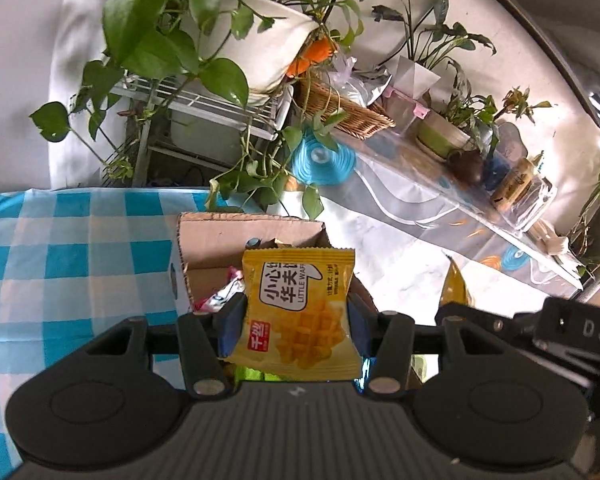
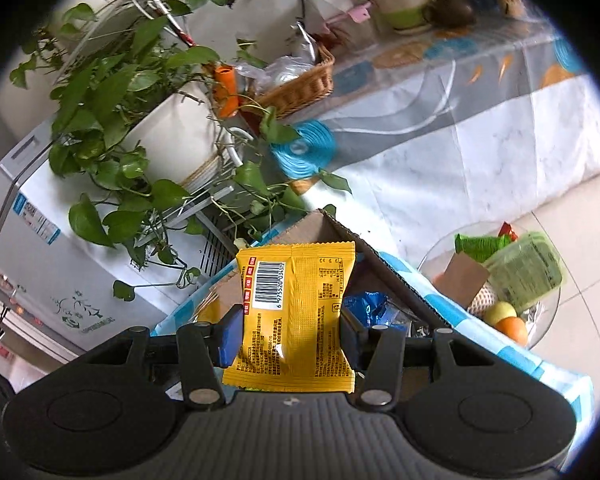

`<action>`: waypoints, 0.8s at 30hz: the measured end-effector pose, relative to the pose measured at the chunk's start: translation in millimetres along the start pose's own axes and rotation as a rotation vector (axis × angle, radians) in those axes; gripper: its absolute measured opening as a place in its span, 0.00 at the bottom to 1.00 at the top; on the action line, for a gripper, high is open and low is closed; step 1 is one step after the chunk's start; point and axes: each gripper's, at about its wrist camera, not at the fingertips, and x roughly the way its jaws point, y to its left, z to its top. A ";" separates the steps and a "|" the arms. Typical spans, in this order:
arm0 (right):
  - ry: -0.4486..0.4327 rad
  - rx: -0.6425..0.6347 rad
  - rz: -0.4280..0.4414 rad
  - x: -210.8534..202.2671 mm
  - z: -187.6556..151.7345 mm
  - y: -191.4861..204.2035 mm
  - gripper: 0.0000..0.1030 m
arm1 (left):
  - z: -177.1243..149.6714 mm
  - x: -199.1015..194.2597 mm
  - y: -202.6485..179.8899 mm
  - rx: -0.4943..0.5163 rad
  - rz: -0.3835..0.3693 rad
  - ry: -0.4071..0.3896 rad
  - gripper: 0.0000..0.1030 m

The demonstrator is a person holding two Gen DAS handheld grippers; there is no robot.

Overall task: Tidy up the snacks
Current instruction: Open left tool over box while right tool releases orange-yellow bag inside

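My left gripper (image 1: 296,316) is shut on a yellow waffle packet (image 1: 300,312), front side up, held above an open cardboard box (image 1: 220,240) on the blue checked tablecloth. A pink-and-white wrapper (image 1: 220,296) lies in the box. My right gripper (image 2: 290,330) is shut on a second yellow waffle packet (image 2: 296,316), barcode side up, over the same cardboard box (image 2: 320,228). Blue wrappers (image 2: 370,306) lie inside it. The right gripper's body (image 1: 572,332) shows at the right of the left wrist view, with a yellow packet corner (image 1: 454,288).
A blue checked tablecloth (image 1: 60,248) covers the table. Potted plants (image 1: 204,32) on a white wire rack stand behind the box. A wicker basket (image 1: 340,108) and pots sit on a side table. A glass bowl (image 2: 500,280) of snacks and fruit stands lower right.
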 end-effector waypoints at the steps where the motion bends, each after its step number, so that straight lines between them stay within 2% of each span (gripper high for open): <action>1: 0.002 0.004 -0.004 1.6 -0.1 0.0 0.54 | 1.4 4.0 -1.4 -0.004 0.003 0.004 0.51; 3: 0.009 0.017 -0.015 5.4 0.1 -1.5 0.55 | 3.9 9.3 -2.3 -0.016 0.006 0.006 0.52; 6: 0.030 0.062 -0.034 13.1 -0.1 -6.9 0.56 | 7.9 13.7 -6.3 -0.005 0.000 0.006 0.72; 7: 0.043 0.075 -0.036 15.6 -0.5 -8.5 0.57 | 9.1 13.0 -8.8 0.010 0.029 -0.001 0.75; 9: 0.057 0.107 -0.038 18.8 -1.3 -11.9 0.62 | 11.6 10.6 -10.9 0.035 0.036 -0.011 0.75; 12: 0.049 0.121 -0.045 16.5 -1.6 -13.8 0.66 | 13.9 5.0 -11.7 0.048 0.071 -0.010 0.87; 15: 0.039 0.118 -0.055 14.2 -2.2 -13.9 0.69 | 13.6 -1.2 -10.7 0.053 0.093 -0.019 0.88; 21: 0.031 0.059 -0.094 15.4 -1.9 -7.7 0.72 | 11.0 -6.0 -13.2 0.117 0.224 0.026 0.90; 24: 0.029 0.034 -0.118 16.3 -1.7 -5.3 0.74 | 9.2 -9.5 -12.7 0.125 0.261 0.033 0.91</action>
